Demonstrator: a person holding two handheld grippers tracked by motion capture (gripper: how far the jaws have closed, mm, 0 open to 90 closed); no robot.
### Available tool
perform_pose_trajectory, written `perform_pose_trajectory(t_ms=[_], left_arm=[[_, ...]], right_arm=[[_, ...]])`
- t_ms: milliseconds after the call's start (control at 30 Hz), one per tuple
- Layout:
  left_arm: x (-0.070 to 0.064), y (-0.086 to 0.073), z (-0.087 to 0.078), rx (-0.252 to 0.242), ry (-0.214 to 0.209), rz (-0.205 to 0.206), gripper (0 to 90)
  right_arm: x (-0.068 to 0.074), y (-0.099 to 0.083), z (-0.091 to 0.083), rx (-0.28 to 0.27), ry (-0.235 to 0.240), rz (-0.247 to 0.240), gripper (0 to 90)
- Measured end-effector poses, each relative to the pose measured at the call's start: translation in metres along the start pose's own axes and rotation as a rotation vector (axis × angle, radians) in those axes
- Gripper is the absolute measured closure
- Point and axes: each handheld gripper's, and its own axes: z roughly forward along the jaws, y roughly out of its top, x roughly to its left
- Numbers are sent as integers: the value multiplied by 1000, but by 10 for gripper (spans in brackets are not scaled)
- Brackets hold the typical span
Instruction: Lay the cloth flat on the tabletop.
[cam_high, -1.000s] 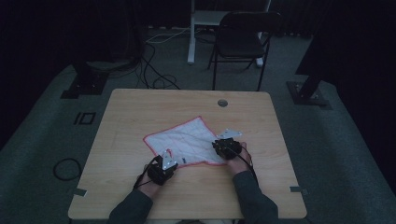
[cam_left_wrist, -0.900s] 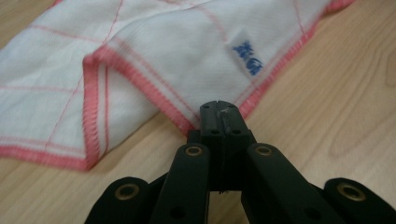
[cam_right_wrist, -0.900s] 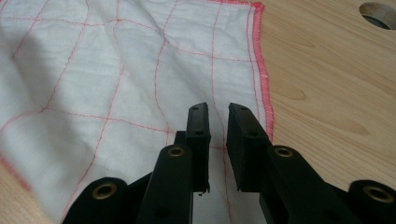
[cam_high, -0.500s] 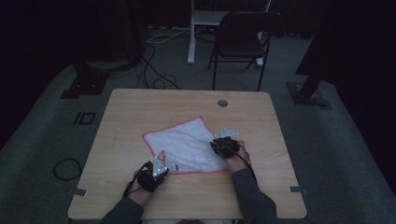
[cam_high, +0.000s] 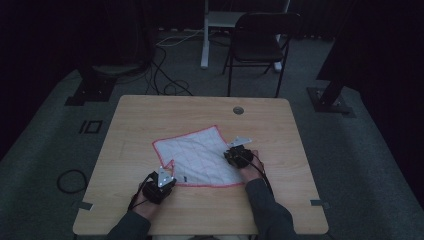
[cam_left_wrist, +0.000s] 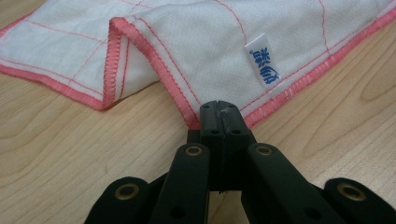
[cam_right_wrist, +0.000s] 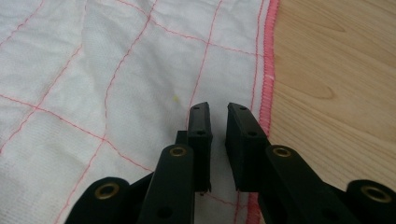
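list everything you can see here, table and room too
cloth: one, white with pink-red grid lines and hem, mid table, near-left corner lifted and folded
label: one, white with blue print, on the cloth near its hem
table: one, light wood, round hole at far edge
chair: one, dark, behind the table
cables: several, dark and white, on the floor
left gripper: one, black, shut on the cloth's corner
right gripper: one, black, jaws slightly apart over the cloth's right edge
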Motion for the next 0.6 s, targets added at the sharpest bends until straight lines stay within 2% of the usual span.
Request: perform_pose_trajectory(t_ms=[433, 600], left_arm=[[1, -3, -5, 14, 12, -9, 900], [-3, -5, -8, 23, 39, 23, 900]], right_arm=[[-10, -16, -14, 5, -21, 38, 833], [-12, -24, -22, 8, -31, 61, 836]])
